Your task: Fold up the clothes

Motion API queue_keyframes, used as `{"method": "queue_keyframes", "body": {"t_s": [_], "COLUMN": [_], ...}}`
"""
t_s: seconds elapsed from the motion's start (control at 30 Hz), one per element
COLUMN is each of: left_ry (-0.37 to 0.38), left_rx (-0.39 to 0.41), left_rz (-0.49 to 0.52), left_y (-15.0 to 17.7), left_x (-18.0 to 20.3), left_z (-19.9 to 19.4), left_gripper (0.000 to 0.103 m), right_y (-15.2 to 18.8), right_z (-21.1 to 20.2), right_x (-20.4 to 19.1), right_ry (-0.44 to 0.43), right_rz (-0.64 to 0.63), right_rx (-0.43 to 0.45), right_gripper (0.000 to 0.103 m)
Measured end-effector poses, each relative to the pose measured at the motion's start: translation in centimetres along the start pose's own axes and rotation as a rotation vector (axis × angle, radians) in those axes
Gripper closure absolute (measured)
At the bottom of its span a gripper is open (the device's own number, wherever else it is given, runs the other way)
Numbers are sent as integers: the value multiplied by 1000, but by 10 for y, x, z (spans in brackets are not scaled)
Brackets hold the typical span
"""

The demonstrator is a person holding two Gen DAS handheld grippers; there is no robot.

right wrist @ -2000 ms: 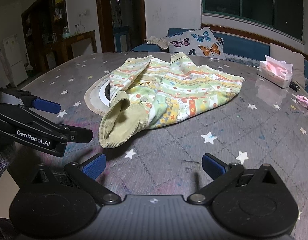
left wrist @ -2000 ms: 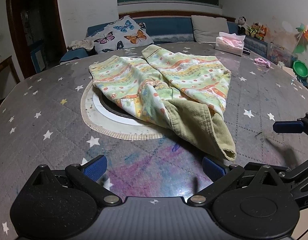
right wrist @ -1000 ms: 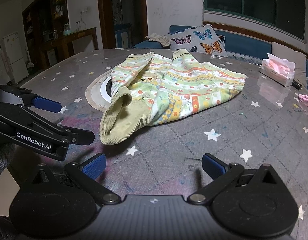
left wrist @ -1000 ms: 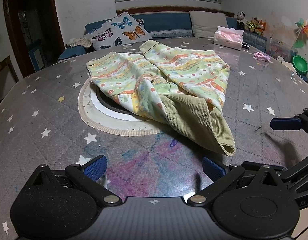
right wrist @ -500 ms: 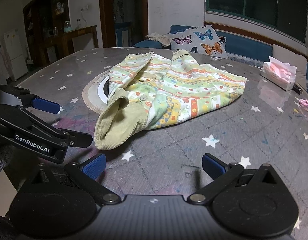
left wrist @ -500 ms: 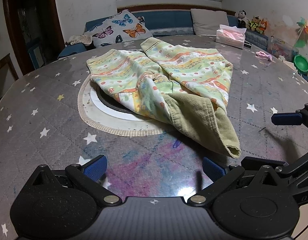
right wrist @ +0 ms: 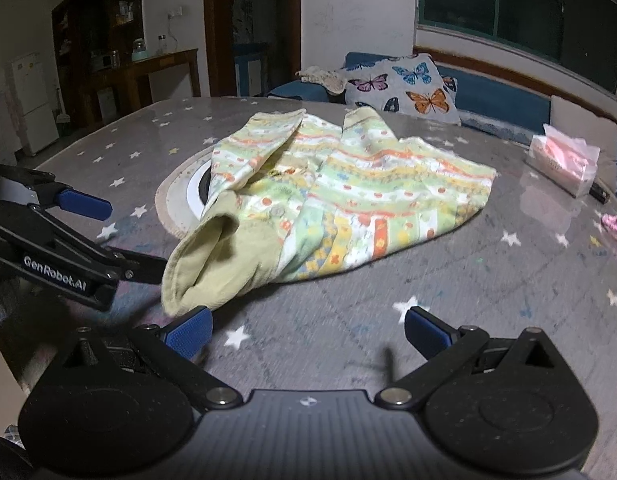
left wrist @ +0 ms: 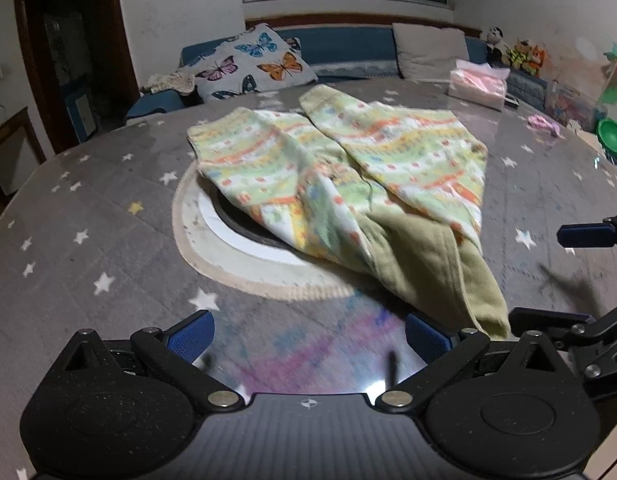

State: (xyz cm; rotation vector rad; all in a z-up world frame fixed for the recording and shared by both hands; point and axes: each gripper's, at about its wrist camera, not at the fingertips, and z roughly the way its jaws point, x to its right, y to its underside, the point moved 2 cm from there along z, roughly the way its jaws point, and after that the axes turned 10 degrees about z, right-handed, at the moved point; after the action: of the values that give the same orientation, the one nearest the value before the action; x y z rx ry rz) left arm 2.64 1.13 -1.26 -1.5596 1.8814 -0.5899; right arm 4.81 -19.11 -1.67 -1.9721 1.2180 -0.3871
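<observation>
In the left view, the left gripper [left wrist: 310, 330] has moved closer to the pants [left wrist: 348, 192] than a moment ago, and its right pad now sits just beside the green waist end. Its fingers are spread wide and hold nothing. The pants lie on the table [left wrist: 88, 220], partly over a round mat [left wrist: 212, 248]. The picture is a bit blurry, and the right gripper [left wrist: 564, 276] is cut off at the edge. In the right view, the right gripper [right wrist: 308, 328] is also closer than before, and its left pad is almost at the waist of the pants [right wrist: 340, 200]. Its fingers are spread wide and empty too. The left gripper [right wrist: 120, 240] covers some of the table [right wrist: 468, 300], and the mat [right wrist: 176, 200] is mostly hidden under the pants.
</observation>
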Motion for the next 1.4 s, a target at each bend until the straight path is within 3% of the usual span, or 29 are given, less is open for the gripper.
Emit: {"method": "queue_keyframes", "body": {"t_s": [0.33, 0.53, 0.87, 1.17, 1.37, 1.4], "left_ry": [-38, -54, -55, -35, -13, -20], "left_rx": [43, 39, 30, 55, 45, 39], "left_rz": [-33, -49, -84, -116, -117, -112], "left_y": [-31, -43, -60, -107, -152, -159], "left_x": [-32, -47, -73, -93, -93, -92], "left_z": [9, 26, 51, 88, 134, 142], "left_gripper": [0, 0, 1, 10, 15, 16], "right_y": [-52, -94, -164, -200, -201, -201], "right_z": [24, 58, 133, 208, 234, 235], "right_x": [22, 32, 43, 64, 72, 74], "right_ry": [1, -1, 3, 33, 12, 9], "right_rz": [7, 29, 88, 155, 178, 181], "right_rx": [11, 6, 1, -29, -59, -58], "right_gripper": [0, 9, 31, 49, 71, 79]}}
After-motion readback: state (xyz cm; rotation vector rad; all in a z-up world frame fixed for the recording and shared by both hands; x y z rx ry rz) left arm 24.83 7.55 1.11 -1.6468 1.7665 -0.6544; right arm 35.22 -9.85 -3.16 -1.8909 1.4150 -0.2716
